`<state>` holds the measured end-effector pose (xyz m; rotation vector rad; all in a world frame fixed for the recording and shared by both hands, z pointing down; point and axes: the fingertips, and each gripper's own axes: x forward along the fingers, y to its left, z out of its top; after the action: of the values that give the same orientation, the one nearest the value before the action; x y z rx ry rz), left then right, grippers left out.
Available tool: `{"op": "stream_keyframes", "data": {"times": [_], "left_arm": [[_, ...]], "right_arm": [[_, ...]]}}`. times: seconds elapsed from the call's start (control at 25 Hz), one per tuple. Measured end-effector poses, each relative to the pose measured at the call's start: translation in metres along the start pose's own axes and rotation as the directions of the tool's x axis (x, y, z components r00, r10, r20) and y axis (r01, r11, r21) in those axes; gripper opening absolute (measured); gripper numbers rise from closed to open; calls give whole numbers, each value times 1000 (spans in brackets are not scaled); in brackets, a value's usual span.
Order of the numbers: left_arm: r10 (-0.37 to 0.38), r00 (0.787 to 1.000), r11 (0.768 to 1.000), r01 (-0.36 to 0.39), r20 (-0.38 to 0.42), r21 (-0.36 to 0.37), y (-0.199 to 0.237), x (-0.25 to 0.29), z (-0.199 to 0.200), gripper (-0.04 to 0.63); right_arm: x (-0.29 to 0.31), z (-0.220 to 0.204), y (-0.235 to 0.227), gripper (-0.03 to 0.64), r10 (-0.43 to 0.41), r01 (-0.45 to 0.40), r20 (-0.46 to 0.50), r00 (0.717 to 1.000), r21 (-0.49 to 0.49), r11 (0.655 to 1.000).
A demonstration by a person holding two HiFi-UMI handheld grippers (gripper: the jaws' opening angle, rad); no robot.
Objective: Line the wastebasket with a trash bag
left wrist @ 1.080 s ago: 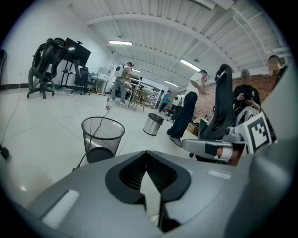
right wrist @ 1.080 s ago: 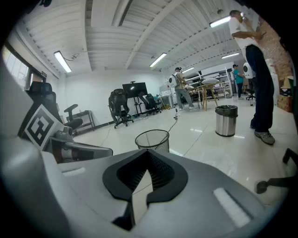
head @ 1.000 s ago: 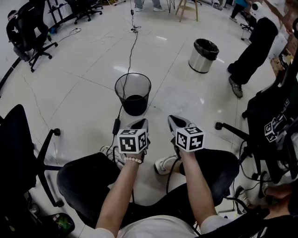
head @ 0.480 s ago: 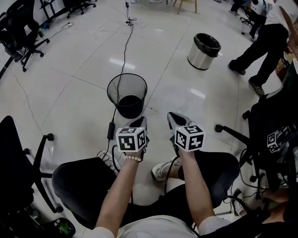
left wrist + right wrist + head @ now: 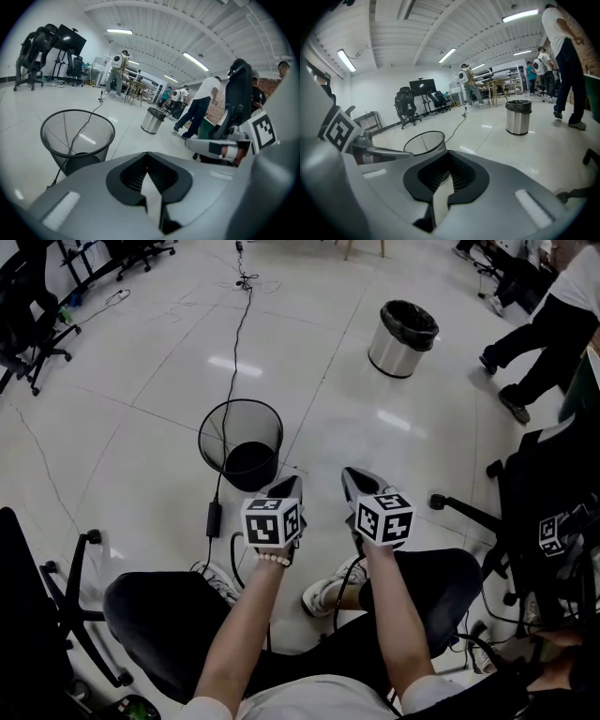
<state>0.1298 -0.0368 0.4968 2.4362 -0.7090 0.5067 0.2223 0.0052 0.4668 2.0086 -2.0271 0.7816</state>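
An empty black wire-mesh wastebasket [image 5: 241, 440] stands on the glossy white floor, ahead and a little left of both grippers. No trash bag shows in any view. My left gripper [image 5: 288, 487] is shut with nothing in it, just short of the basket's near right side. My right gripper [image 5: 353, 478] is also shut and empty, beside the left one. The left gripper view has the wastebasket [image 5: 77, 140] at left beyond the closed left gripper [image 5: 149, 180]. In the right gripper view the wastebasket [image 5: 424, 142] stands beyond the closed right gripper [image 5: 440, 190].
A steel bin [image 5: 401, 338] lined with a black bag stands further off at the right. A black cable [image 5: 234, 343] runs along the floor past the basket to a power brick [image 5: 214, 518]. Office chairs [image 5: 553, 493] flank me. A person [image 5: 553, 324] walks at the far right.
Both grippers have moved forward, side by side and still shut. The wastebasket now sits further left in the head view. The person at the right has walked on.
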Motion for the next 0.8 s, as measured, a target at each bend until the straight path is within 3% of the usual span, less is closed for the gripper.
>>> {"op": "stream_keyframes", "data": {"times": [0.28,0.48,0.64,0.76,0.8], "left_arm": [[-38,999,999,38,-34,1,-13,46,-4,12],[-63,994,998,62,-83,-17,-13,81,-19,12],[-77,989,997,72,-128,-43,-10,112,-32,93],[-46,985,998,40,-168,-39,0,136,-46,131],[-28,984,999,23,-176,-31,5,145,-49,158]], "right_arm": [[1,-12,-60,2,-70,70,-4,998,82,994],[10,-24,-90,2,-106,110,-51,993,85,990],[17,-38,-125,2,-128,142,-95,987,149,979],[26,-52,-162,9,-172,196,-120,978,231,953],[30,-60,-176,55,-194,224,-137,971,254,941]]}}
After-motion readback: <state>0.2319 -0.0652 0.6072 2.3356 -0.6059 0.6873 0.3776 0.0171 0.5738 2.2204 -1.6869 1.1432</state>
